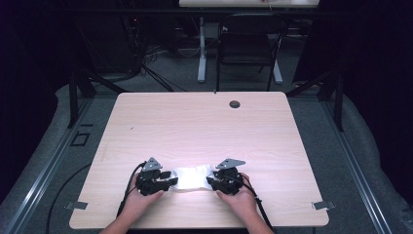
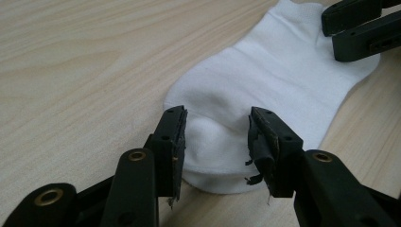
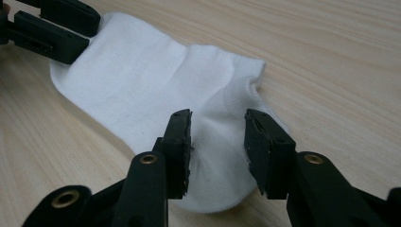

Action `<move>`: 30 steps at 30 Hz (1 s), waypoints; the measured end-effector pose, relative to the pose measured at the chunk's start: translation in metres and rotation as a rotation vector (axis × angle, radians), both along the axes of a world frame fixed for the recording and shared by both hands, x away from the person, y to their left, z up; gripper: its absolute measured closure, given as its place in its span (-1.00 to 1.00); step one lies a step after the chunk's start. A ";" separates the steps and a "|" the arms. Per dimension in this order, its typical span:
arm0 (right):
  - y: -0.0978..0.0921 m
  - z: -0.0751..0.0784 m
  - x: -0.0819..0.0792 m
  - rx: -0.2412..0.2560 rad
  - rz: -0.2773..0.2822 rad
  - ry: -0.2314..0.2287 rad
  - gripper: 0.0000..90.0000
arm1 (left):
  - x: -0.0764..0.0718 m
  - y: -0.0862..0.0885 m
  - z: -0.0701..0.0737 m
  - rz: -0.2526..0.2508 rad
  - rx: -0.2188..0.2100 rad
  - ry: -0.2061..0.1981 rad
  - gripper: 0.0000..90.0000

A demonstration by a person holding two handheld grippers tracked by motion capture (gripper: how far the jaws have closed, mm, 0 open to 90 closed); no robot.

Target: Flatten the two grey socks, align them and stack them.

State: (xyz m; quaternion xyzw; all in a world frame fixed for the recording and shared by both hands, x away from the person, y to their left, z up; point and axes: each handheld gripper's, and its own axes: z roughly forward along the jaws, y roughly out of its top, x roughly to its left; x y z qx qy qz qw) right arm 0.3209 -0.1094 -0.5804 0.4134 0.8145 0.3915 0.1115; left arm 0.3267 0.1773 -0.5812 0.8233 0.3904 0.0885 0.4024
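Where the white sock lies, flat on the pale wooden counter, near the front edge and between the two hands. Stretched sideways in the high view, one end toward each gripper, with a soft fold across the middle.

At its left end, the left gripper, fingers parted to a moderate gap and set astride the rounded end of the sock, fabric between them but not pinched; whether the pads touch the cloth cannot be told. Worn, frayed padding on the inner faces.

At its other end, the right gripper, fingers likewise apart by a moderate gap, straddling the sock's end without squeezing it; contact again unclear.

Behind each gripper, a hand gripping the left one and a hand on the right one, forearms coming in from the bottom edge. Black cable trailing off the left gripper.

Farther out: a round grommet near the counter's far edge, a dark chair and a white desk leg on the grey floor beyond.
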 end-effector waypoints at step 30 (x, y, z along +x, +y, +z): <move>-0.016 0.030 -0.025 0.016 0.030 -0.108 0.15 | -0.015 0.029 0.025 0.069 -0.063 -0.041 -0.01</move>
